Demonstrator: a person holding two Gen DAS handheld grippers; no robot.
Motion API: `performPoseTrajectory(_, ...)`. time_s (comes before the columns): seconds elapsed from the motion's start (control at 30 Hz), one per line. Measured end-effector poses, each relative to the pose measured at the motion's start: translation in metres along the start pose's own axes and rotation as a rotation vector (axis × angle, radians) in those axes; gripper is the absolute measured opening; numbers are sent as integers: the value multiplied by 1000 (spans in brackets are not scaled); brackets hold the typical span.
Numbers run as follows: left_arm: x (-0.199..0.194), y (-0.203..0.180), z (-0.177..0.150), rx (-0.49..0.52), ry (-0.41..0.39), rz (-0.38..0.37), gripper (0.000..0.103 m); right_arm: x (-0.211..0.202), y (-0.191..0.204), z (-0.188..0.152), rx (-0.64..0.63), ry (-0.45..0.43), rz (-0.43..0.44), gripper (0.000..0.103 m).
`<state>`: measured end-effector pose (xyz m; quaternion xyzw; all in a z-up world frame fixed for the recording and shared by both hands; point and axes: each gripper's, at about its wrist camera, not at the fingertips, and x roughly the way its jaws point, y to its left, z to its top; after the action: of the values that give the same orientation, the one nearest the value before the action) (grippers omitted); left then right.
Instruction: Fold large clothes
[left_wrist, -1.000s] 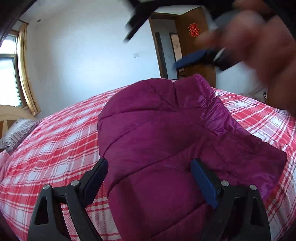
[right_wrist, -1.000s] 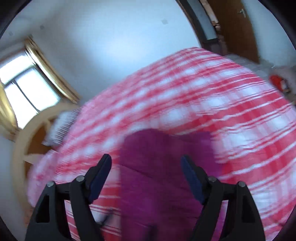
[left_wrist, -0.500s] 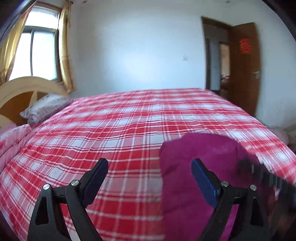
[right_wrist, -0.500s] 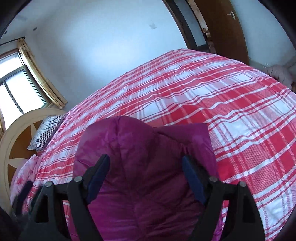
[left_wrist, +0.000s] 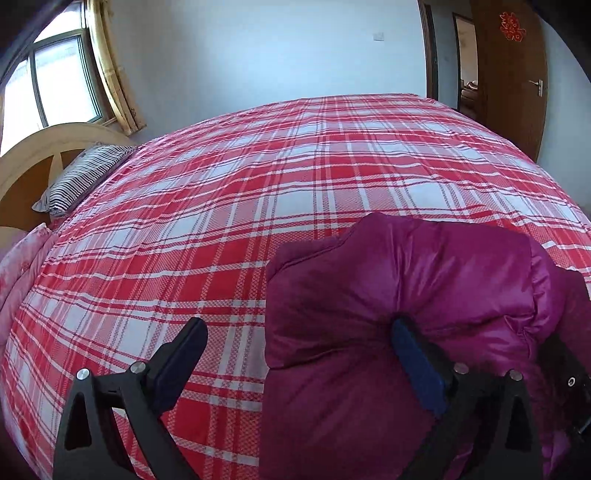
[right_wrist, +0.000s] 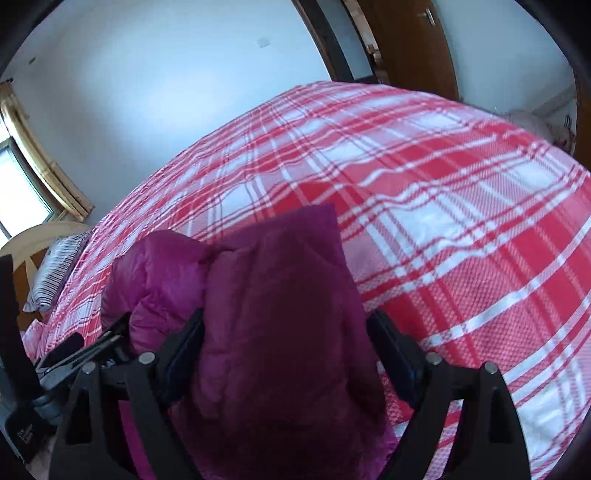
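Both grippers' fingers (left_wrist: 417, 365) (right_wrist: 395, 350) just opened wider (jacket (right_wrist: 280, 314) between).

My left gripper (left_wrist: 299, 354) and right gripper (right_wrist: 288, 347) both tilt downward, side by side. Their jaws have just been opening wider and now stand wide apart, clamping nothing.

Daylight enters through the window (left_wrist: 55, 85), far left of the left claw, and gives the white wall (left_wrist: 258, 48) a cool bluish cast. The left view is sharp; the right view is slightly smeared across the plaid bedspread (right_wrist: 461, 206) beyond its claw. Both views bulge strongly, with dark vignetted corners.
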<state>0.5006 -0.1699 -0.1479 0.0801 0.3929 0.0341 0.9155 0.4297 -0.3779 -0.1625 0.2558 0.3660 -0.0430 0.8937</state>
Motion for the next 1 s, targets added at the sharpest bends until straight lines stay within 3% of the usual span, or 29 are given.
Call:
performPoseTrajectory(0.2,9,-7,-1,18,4,27,102,5,-9,-2,40,8,20,89)
performPoseTrajectory(0.37,12,-11,-2,30,-3,44,102,4,-2,-4,17,-2,-21,87)
performPoseTrajectory(0.47,13,-11,-2,24,0,40,102,-13,10,-6,-41,-96,-91,87)
performPoseTrajectory(0.57,16,-9,-2,12,9,28,102,-35,29,-10,-139,-246,-193,87)
performPoseTrajectory(0.73,18,-5,-3,-6,17,5,102,-41,65,-18,-350,-330,-212,87)
performPoseTrajectory(0.83,20,-1,-3,-21,31,-24,102,-30,72,-17,-418,-270,-170,87)
performPoseTrajectory(1.0,22,1,-3,-41,43,-50,102,1,40,-2,-273,-72,-79,83)
